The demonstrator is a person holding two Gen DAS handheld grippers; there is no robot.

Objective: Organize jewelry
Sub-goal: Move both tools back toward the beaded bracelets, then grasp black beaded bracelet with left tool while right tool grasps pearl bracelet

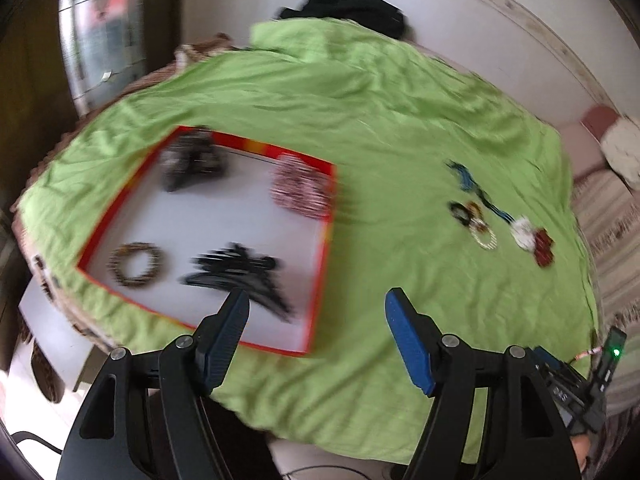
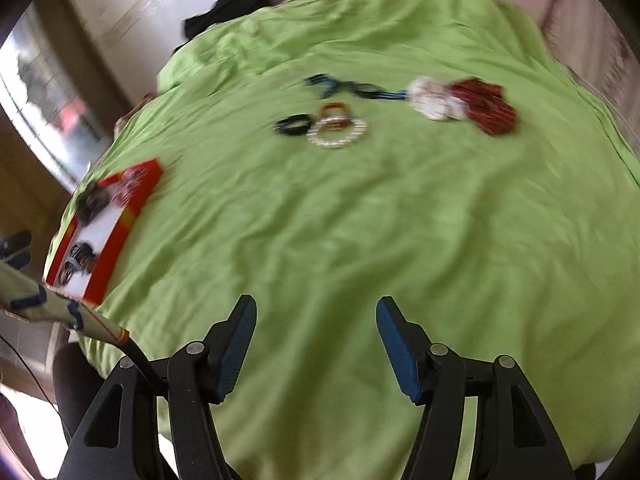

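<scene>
A red-rimmed white tray lies on a green cloth and holds a brown beaded bracelet, black pieces, a pink-striped bundle and a dark bundle. Loose jewelry lies to the right: a blue necklace, black ring, white bead bracelet, orange ring, white bundle and red bundle. My left gripper is open and empty over the tray's near right corner. My right gripper is open and empty over bare cloth.
The tray shows at the left edge of the right wrist view. A black garment lies at the cloth's far edge. A striped cushion is on the right. A window is at the far left.
</scene>
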